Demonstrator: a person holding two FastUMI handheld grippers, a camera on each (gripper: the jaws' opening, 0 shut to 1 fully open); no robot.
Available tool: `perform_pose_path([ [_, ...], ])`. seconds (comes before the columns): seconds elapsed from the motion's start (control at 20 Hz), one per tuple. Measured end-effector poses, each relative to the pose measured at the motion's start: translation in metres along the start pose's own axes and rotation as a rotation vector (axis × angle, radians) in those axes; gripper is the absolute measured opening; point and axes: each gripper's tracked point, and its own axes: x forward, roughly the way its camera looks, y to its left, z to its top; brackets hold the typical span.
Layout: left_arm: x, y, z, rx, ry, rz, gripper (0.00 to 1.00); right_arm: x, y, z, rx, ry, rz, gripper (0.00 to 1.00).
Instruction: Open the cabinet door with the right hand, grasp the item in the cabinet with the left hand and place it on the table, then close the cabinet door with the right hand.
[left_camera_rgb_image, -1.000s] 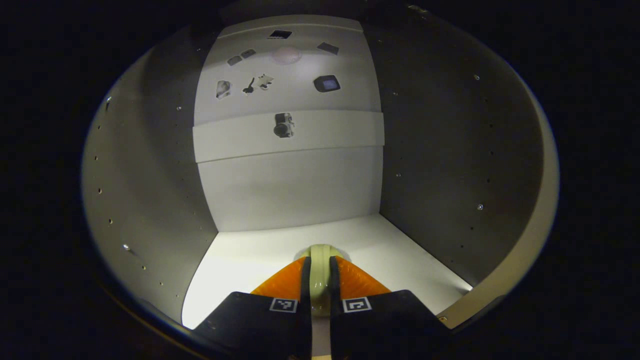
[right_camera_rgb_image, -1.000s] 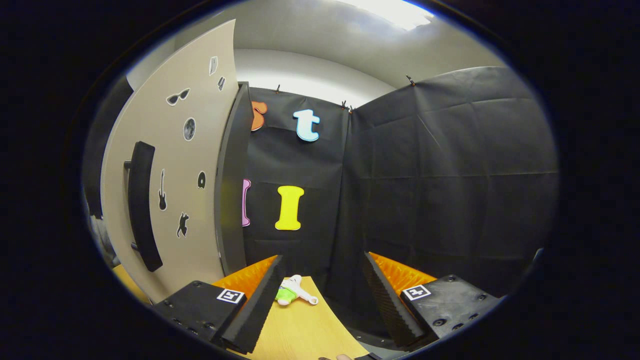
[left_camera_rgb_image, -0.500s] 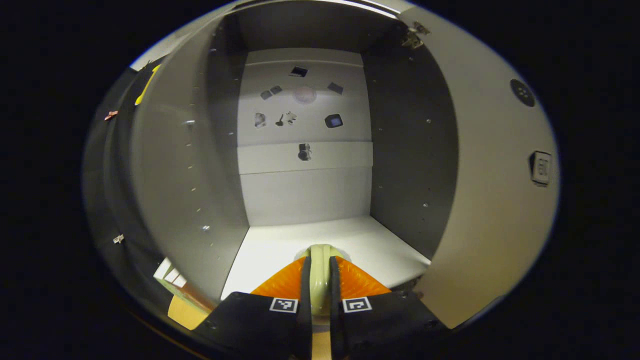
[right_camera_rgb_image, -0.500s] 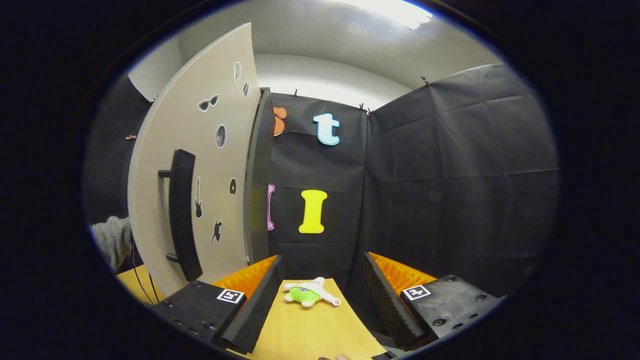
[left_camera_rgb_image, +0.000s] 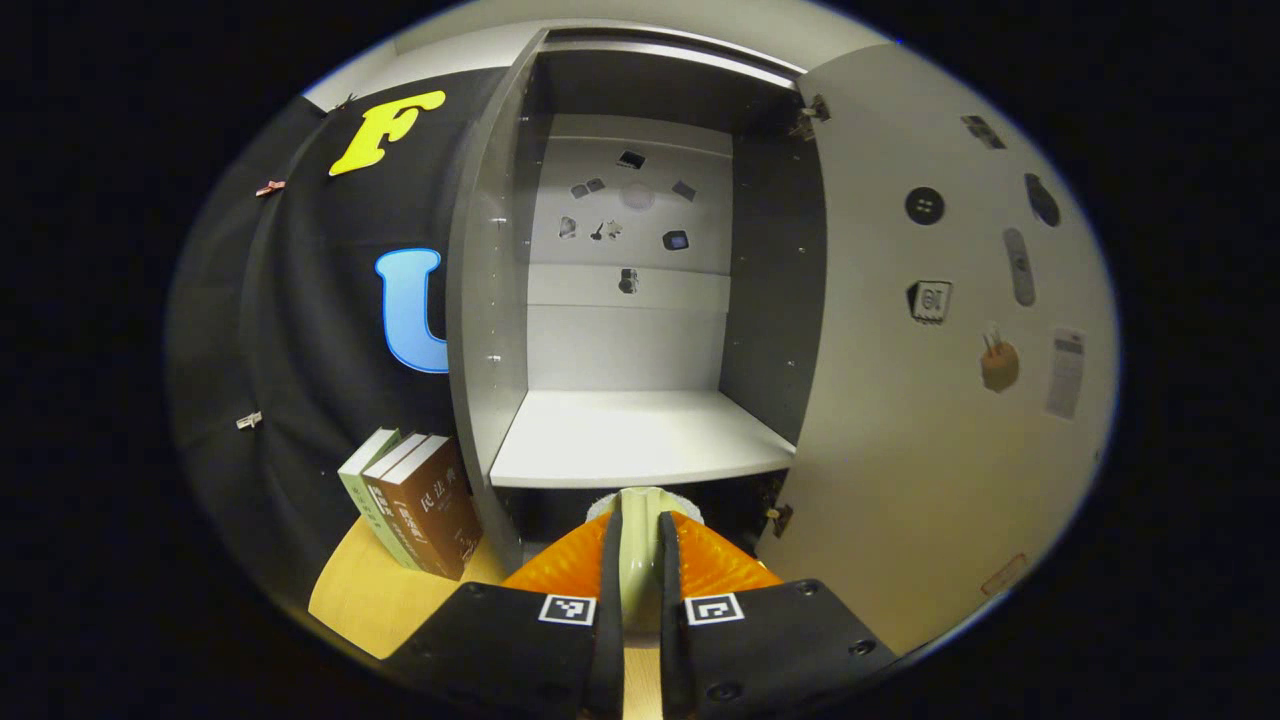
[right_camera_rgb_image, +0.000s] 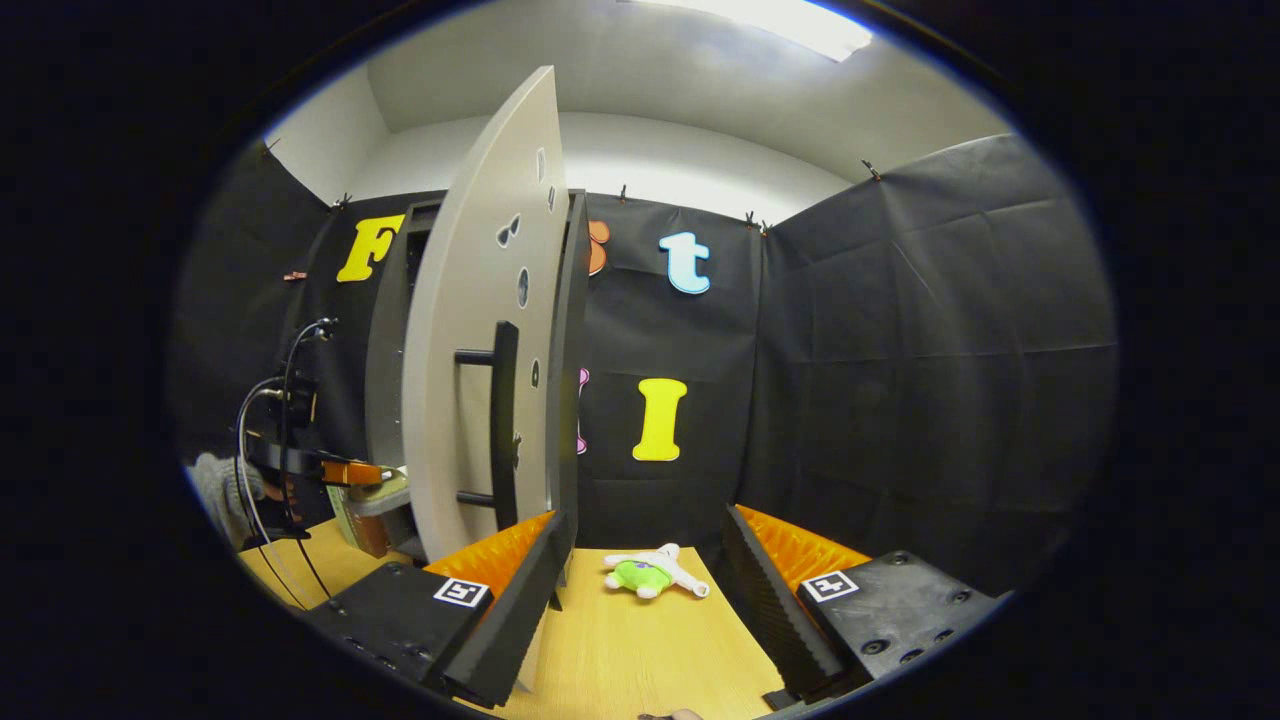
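Observation:
My left gripper (left_camera_rgb_image: 636, 515) is shut on a pale cream-green item (left_camera_rgb_image: 638, 565), held just in front of the open cabinet and below its bare white shelf (left_camera_rgb_image: 640, 440). The cabinet door (left_camera_rgb_image: 930, 450) stands swung open on the right, with stickers on it. In the right gripper view the door (right_camera_rgb_image: 470, 330) appears nearly edge-on, its black handle (right_camera_rgb_image: 503, 420) facing me. My right gripper (right_camera_rgb_image: 645, 530) is open and holds nothing, a little right of that door. Farther left, the left gripper (right_camera_rgb_image: 350, 472) carries the item (right_camera_rgb_image: 385, 497), held by a hand in a grey sleeve (right_camera_rgb_image: 220, 480).
Several books (left_camera_rgb_image: 420, 500) stand on the wooden table (left_camera_rgb_image: 370, 600) left of the cabinet. A small green and white plush toy (right_camera_rgb_image: 650, 573) lies on the table (right_camera_rgb_image: 620, 650) between my right fingers, near the black cloth wall.
My left gripper has drawn back out of the cabinet with the item still in it. The right gripper view now sees the door more edge-on, with the left gripper coming into sight.

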Motion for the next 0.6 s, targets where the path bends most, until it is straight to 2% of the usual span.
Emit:
perform_pose_path([
  [0.1, -0.012, -0.010, -0.022, -0.006, 0.015, -0.021, 0.18, -0.015, 0.009, 0.003, 0.009, -0.002, 0.026, 1.00],
  [0.15, -0.017, -0.015, -0.035, -0.021, 0.023, -0.032, 0.18, -0.022, 0.013, 0.004, 0.013, -0.008, 0.040, 0.97],
  [0.3, -0.021, -0.027, -0.081, -0.065, 0.076, -0.051, 0.19, -0.037, 0.020, 0.009, 0.010, -0.012, 0.064, 0.97],
  [0.6, -0.016, -0.045, -0.168, -0.126, 0.151, -0.009, 0.19, -0.034, 0.020, 0.006, 0.038, -0.007, 0.102, 0.97],
])
